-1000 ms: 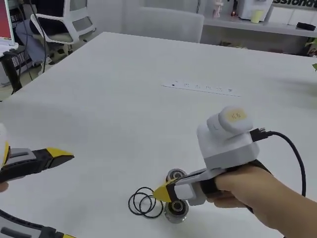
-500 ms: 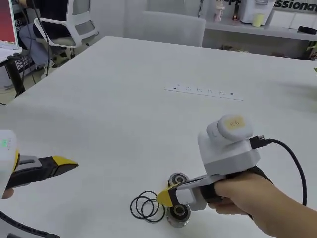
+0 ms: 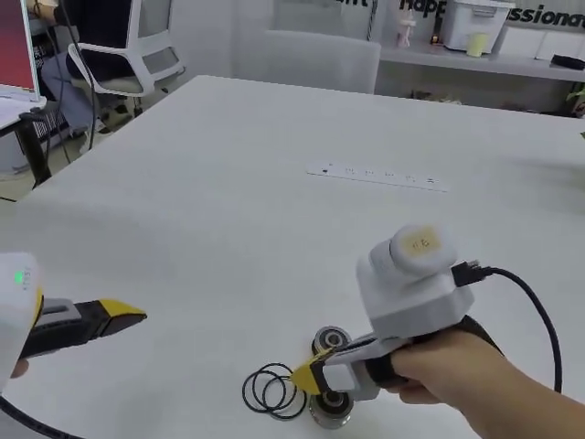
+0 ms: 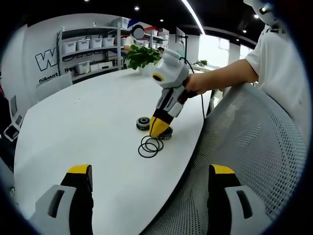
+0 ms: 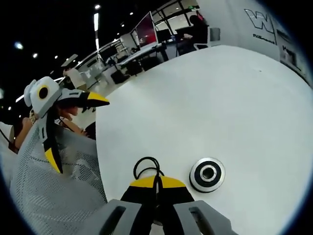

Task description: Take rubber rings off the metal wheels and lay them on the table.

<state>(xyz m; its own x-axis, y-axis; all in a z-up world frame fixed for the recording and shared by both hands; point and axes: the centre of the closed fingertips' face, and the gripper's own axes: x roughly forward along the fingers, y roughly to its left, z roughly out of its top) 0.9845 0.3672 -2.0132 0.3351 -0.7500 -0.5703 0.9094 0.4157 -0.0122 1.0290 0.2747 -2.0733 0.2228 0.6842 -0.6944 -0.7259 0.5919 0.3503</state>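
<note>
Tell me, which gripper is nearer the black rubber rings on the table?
Right. The right gripper has its tips just beside the rubber rings; the left gripper is far off to their side.

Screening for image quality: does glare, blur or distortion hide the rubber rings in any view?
Head view: even light, rubber rings sharp on the white table. Left gripper view: fisheye curves the table edge, rings small but clear. Right gripper view: dark surroundings, right gripper overlaps the rings, metal wheel crisp.

White table [image 3: 228,183] with loose black rubber rings [image 3: 272,390] beside two metal wheels [image 3: 329,340], pale strip [image 3: 377,176] beyond.
</note>
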